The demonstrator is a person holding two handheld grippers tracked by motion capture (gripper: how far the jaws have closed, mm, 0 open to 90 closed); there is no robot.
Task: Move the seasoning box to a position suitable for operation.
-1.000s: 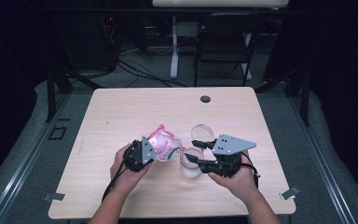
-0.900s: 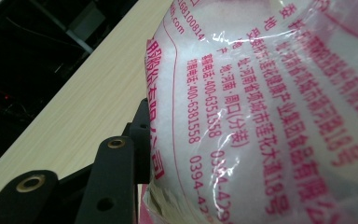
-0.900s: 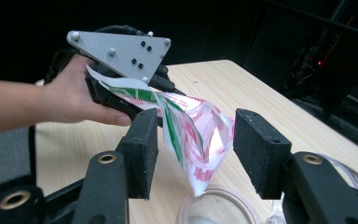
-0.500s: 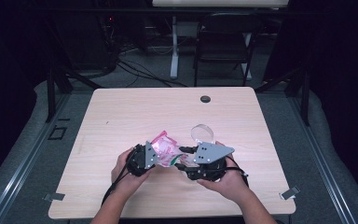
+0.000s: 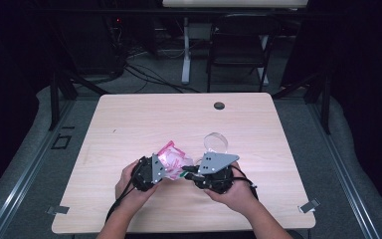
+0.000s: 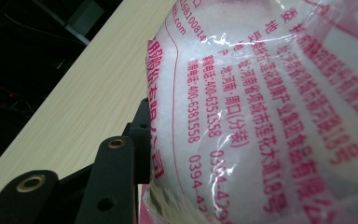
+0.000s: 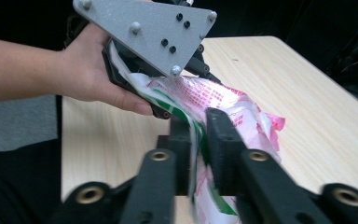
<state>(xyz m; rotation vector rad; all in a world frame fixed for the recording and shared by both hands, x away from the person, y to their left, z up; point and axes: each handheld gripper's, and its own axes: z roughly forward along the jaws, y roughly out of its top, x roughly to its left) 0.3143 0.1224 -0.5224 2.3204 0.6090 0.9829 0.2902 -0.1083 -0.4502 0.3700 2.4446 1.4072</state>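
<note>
above the table [image 5: 129,124] near its front edge, the bag [image 5: 171,159] spans between both claws: left gripper [image 5: 160,168] clamps its body, right gripper [image 7: 196,140], just closing, pinches the bag's green edge.

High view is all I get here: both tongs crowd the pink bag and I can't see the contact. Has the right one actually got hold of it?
Observer: Yes. In the right gripper view the right tongs have just been closing, and their jaws pinch a green-and-white edge of the bag.
Operator: And the left?
Observer: The left tongs hold the bag's body; in the left gripper view one black jaw presses against the plastic.
Operator: What's in the bag?
Observer: White filling behind clear film with pink print; what it is I can't tell.
</note>
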